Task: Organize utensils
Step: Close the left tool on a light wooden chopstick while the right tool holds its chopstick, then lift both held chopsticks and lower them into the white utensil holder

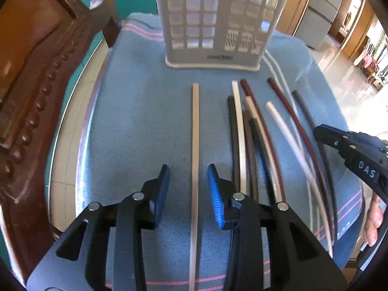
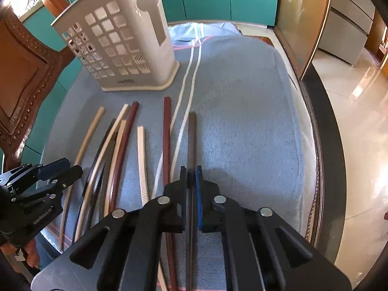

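Beige chopstick (image 1: 195, 145) between spread left hand-held gripper (image 1: 188, 169) | right hand-held gripper (image 2: 191, 169) clamps dark chopstick (image 2: 191, 135)

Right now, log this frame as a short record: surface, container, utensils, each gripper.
surface: blue towel
container: grey lattice holder, upright at the far end
utensils: chopsticks lying loose on the towel, none seen in the holder
left gripper: jaws open, straddling a beige chopstick
right gripper: jaws shut on a dark brown chopstick

right gripper (image 2: 191, 177) clamped on dark chopstick (image 2: 192, 135) | other chopsticks (image 2: 121, 150) left of it | holder (image 2: 121, 46) upright on towel (image 2: 242, 121)
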